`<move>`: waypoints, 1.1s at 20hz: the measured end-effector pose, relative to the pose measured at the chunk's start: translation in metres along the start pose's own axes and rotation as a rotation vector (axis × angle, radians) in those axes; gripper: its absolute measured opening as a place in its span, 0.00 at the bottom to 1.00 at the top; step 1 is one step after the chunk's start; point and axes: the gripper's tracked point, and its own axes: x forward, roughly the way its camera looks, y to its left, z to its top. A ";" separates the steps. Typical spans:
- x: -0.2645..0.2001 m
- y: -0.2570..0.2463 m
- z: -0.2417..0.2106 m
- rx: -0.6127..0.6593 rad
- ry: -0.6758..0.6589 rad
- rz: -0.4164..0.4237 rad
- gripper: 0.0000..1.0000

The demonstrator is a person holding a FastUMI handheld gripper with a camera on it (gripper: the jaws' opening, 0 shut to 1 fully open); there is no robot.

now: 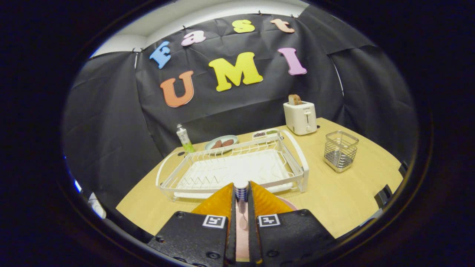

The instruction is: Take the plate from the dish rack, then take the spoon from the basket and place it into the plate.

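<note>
My gripper is shut on the spoon, both fingers pressing on its blue-and-white checked handle, which stands up between the fingertips. The spoon's bowl hangs down in the narrow gap between the fingers. Right below them lies the pink plate on the wooden table, mostly hidden by the fingers, with a strip of it visible through the gap. Just beyond the fingertips stands the white dish rack, with no dishes in it. The wire basket stands to the right of the rack.
A white toaster with a slice of bread stands behind the rack on the right. Behind the rack are a small plate of food, a divided food tray and a green-capped bottle. Bare table lies between rack and basket.
</note>
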 end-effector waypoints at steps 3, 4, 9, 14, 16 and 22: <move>-0.001 -0.003 0.012 -0.018 -0.034 -0.006 0.27; -0.001 -0.004 0.013 -0.020 -0.037 -0.008 0.28; -0.003 -0.011 0.024 -0.024 -0.058 -0.018 0.43; -0.009 -0.011 0.040 -0.046 -0.097 -0.006 0.60; -0.014 -0.013 0.046 -0.073 -0.124 -0.007 0.74; -0.046 -0.028 0.070 -0.176 -0.255 -0.041 0.99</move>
